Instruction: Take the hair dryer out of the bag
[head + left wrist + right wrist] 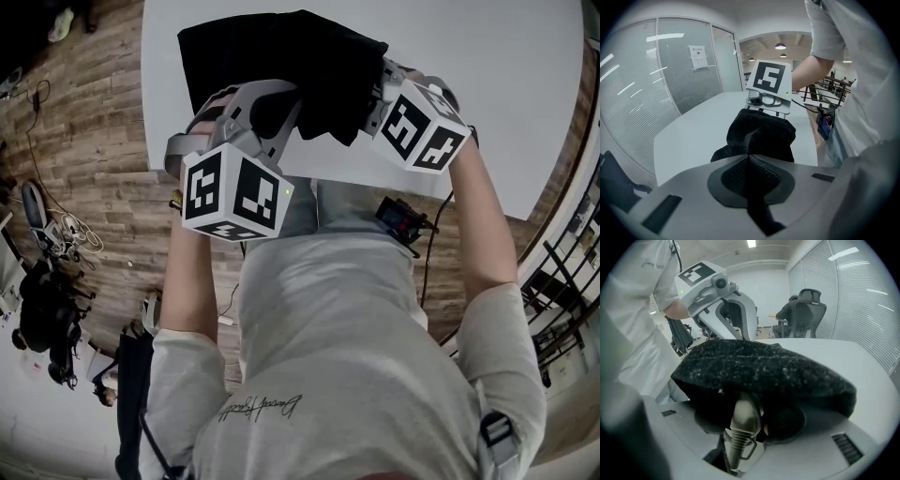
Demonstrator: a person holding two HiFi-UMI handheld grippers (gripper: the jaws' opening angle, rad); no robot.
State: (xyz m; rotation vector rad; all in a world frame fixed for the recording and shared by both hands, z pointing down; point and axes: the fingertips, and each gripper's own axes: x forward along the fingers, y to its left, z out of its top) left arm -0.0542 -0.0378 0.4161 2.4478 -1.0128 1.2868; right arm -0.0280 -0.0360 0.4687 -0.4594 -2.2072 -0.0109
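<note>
A black fabric bag (281, 66) lies on the white table (506, 75), its mouth toward me. My left gripper (277, 111) is shut on a fold of the bag's edge; in the left gripper view the black cloth (761, 136) runs pinched between the pads of that gripper (749, 161). My right gripper (377, 94) reaches into the bag's mouth from the right. In the right gripper view the hair dryer's pale handle end (744, 416), with its ribbed cord sleeve (736, 446), sits gripped in that gripper (745, 427) under the lifted bag (764, 371). The dryer's body is hidden inside.
The table's near edge runs just under both grippers, with wooden floor and cables (56, 225) to the left. A small device (403, 220) hangs at the person's waist. A dark office chair (806, 317) stands behind the table's far side, beside a glass wall (656, 79).
</note>
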